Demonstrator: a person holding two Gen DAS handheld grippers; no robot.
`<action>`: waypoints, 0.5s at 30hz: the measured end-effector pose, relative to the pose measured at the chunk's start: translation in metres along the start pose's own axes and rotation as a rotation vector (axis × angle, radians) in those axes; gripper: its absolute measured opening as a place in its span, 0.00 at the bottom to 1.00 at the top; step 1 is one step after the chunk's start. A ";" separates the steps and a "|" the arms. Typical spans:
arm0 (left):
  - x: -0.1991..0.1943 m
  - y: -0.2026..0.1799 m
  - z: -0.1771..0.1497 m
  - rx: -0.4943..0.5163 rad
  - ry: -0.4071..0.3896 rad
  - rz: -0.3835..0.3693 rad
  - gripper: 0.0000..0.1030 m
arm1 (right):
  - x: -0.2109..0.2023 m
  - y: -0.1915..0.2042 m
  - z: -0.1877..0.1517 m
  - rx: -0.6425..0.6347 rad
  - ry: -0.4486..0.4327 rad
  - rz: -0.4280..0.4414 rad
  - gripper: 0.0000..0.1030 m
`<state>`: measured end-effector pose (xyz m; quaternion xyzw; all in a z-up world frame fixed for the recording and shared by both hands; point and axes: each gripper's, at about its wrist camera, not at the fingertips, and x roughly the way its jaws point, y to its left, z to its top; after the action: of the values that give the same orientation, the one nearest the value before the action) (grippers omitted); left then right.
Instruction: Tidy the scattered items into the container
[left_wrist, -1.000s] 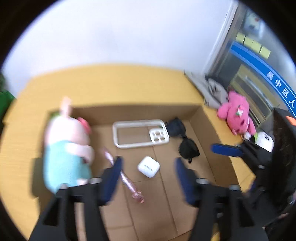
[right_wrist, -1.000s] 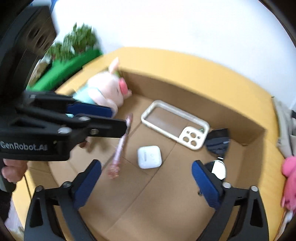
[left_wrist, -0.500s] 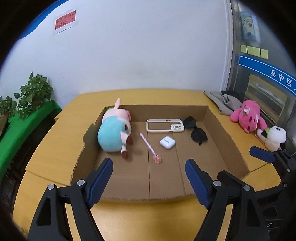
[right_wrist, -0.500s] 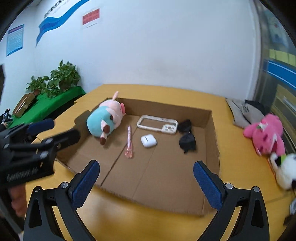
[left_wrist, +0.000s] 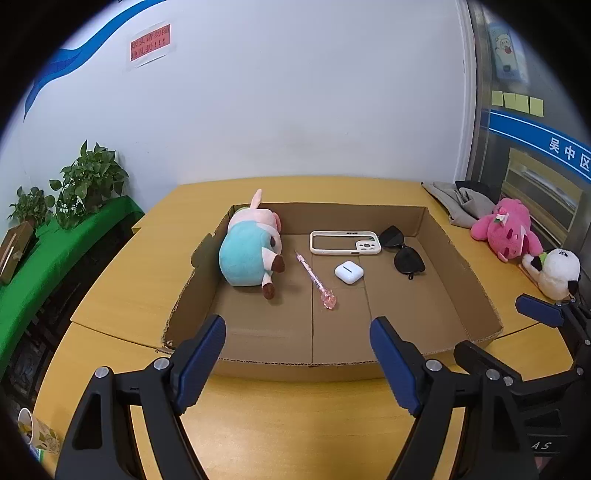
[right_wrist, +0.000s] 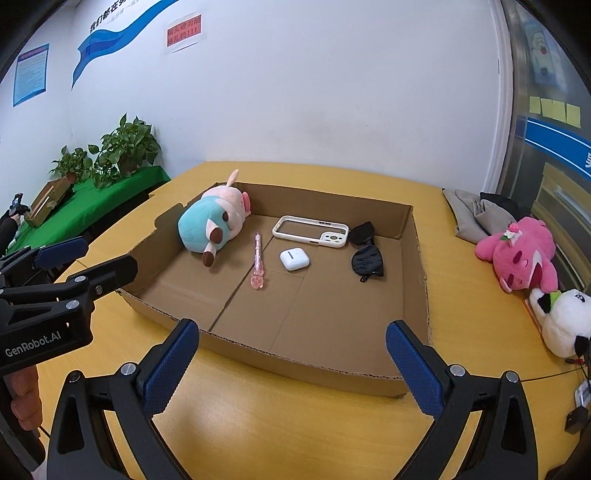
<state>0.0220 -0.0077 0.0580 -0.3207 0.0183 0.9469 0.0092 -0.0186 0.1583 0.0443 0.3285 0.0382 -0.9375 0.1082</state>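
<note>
Both grippers hang at the near edge of the box (right_wrist: 413, 236), left gripper (left_wrist: 297, 354) and right gripper (right_wrist: 291, 360) w/ jaws spread wide, nothing held. Pig toy (right_wrist: 210, 225), pen (right_wrist: 258, 258), earbud case (right_wrist: 294, 259), phone case (right_wrist: 311, 230), sunglasses (right_wrist: 365, 251) sit inside the box. Right of the box: pink plush (right_wrist: 517, 254) & panda (right_wrist: 565, 321) look next. Probably go right gripper, pinch the plush mid-body, lift clear over the box wall.

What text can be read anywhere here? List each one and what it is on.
"GenRobot.AI": on the left gripper body, seen from the right wrist.
"吴中区": blue door band, cut off at the frame edge.
"AS": right gripper body, partial.
Red wall notice, blue wall poster: too blurred to read.
</note>
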 end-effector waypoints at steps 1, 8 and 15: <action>0.001 0.000 -0.001 -0.001 0.003 0.002 0.78 | 0.000 0.000 -0.001 0.002 0.002 -0.001 1.00; 0.006 0.000 -0.006 0.007 0.027 -0.003 0.78 | 0.003 -0.002 -0.006 0.020 0.013 -0.006 1.00; 0.007 0.001 -0.006 0.020 0.025 -0.006 0.78 | 0.004 -0.001 -0.007 0.021 0.015 -0.011 1.00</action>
<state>0.0199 -0.0086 0.0492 -0.3324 0.0270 0.9426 0.0149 -0.0179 0.1598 0.0367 0.3365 0.0309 -0.9359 0.0993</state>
